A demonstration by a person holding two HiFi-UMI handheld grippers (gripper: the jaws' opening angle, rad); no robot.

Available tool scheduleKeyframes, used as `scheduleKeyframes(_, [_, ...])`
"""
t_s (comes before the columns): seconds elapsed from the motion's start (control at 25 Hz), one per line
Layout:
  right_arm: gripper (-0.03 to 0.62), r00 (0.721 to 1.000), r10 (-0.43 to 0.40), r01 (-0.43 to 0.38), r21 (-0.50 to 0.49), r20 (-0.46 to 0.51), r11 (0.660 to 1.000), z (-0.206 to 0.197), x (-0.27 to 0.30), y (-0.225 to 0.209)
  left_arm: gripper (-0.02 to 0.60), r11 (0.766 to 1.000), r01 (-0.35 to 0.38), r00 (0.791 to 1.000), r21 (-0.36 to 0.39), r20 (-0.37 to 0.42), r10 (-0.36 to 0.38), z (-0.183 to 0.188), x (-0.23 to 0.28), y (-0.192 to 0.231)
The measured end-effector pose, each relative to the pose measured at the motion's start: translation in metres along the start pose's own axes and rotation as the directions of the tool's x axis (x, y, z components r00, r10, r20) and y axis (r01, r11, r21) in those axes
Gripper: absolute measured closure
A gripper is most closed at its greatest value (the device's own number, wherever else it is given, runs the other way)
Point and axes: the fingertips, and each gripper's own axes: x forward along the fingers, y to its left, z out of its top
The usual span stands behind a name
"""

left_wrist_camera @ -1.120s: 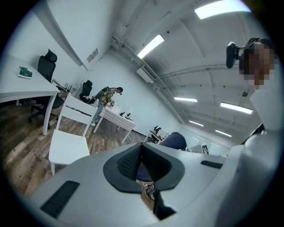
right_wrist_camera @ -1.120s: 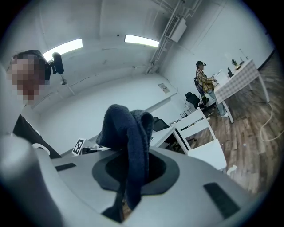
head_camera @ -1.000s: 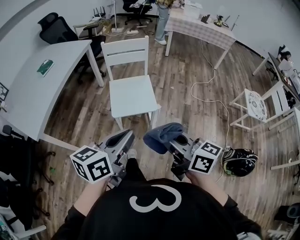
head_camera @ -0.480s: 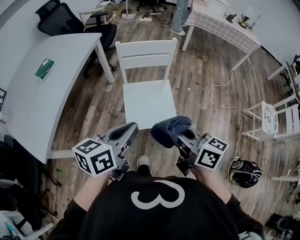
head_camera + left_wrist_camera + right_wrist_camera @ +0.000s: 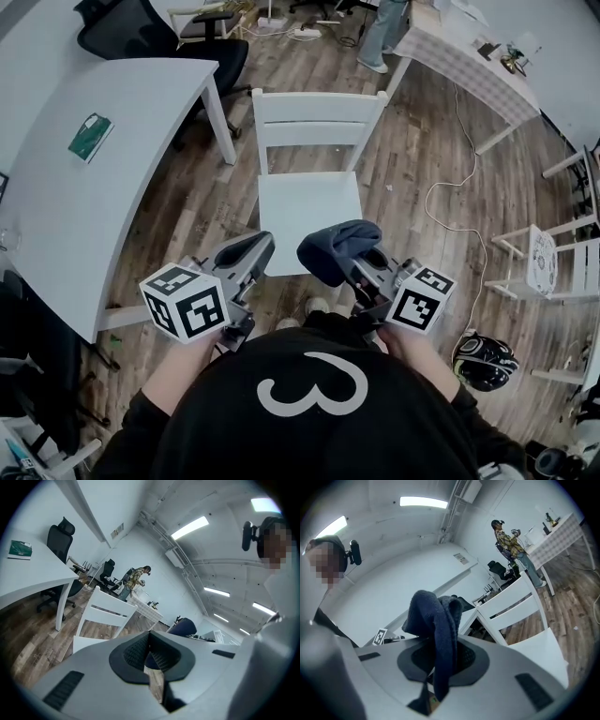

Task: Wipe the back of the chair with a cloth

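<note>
My right hand-held gripper [image 5: 354, 270] pinches the blue cloth [image 5: 337, 246], my left hand-held gripper [image 5: 257, 247] is closed and empty; the chair [image 5: 309, 211] stands at 12 o'clock, backrest [image 5: 319, 105] at its far edge, open floor [image 5: 412, 169] at 2 o'clock

The cloth [image 5: 339, 246] hides the tips of the right tool [image 5: 349, 264]; the tabletop [image 5: 112, 169] runs off-frame at nine o'clock.

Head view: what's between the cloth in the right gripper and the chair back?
Only the chair's own white seat, with nothing on it, lies between the cloth and the chair back; the head view shows it.
</note>
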Motion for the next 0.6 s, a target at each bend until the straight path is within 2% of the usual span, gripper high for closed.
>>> scheduleKeyframes(0.32, [0.543,0.999,0.042,-0.042,0.011,-0.025,0.999,0.027,0.040,-0.031,0.568,0.998,-0.064,0.997,-0.012,0.031,0.065,0.035,0.023,0.032])
scheduleKeyframes(0.6, [0.543,0.997,0.054,-0.054,0.009,-0.055,0.999,0.060,0.074,-0.073,0.568,0.996,-0.087,0.995,-0.028,0.048,0.088,0.068,0.071,0.060])
